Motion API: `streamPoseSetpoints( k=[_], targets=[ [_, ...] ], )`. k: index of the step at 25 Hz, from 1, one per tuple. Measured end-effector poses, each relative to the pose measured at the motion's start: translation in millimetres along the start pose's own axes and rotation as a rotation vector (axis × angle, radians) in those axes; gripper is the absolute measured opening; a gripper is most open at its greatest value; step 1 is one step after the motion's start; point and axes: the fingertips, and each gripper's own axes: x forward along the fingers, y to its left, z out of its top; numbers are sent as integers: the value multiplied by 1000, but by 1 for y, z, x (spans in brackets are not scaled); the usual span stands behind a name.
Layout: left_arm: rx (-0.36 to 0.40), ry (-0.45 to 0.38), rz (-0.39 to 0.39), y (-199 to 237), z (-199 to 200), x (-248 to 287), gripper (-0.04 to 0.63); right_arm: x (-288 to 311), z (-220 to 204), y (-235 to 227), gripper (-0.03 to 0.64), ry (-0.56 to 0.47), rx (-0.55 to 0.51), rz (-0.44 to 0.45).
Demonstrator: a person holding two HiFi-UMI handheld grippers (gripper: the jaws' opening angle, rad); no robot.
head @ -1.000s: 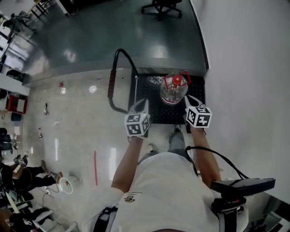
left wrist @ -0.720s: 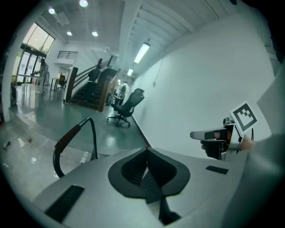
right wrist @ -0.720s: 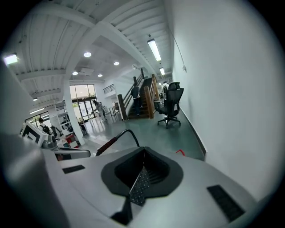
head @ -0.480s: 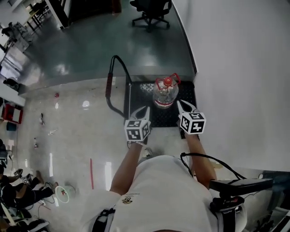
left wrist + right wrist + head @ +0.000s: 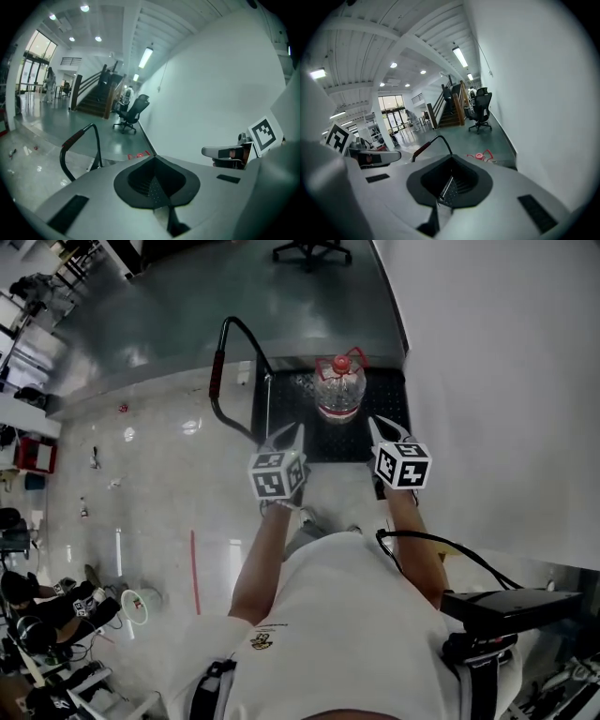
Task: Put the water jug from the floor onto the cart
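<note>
Jaws on both tools were together and held nothing. The person, in a white shirt, stood at the near end of the cart with both arms stretched forward. The left gripper hung over the near left part of the black deck. The right gripper hung over the near right part.

The water jug stood upright on that deck, beyond the two grippers and between them, touched by neither. It was clear-bodied, with a red cap and a red carrying loop, and it sat toward the far end of the deck, near the white wall. The cart's curved handle, dark with a red grip, rose at the deck's left side above the pale, glossy floor.

The left gripper view showed that gripper's dark pads pressed shut along a single seam. Only a scrap of the jug's red top peeped over the grey body, with the cart's handle off to the left. An office chair and a staircase stood farther down the hall.

The right gripper view showed the same closed seam with nothing in it. The red cap and loop appeared just past the gripper's nose, and the left gripper was alongside at the frame's left edge.
</note>
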Motion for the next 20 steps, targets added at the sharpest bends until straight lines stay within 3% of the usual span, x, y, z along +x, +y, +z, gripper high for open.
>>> streamPoseSetpoints(
  k=[9,20],
  targets=[
    [-25,16,58,-40,-41,-20,5,-30,-38,-15,15,53,5,84],
    [25,36,-11,-37,-29,-12,5,-27,-25,4,15,15,31,65]
  ],
)
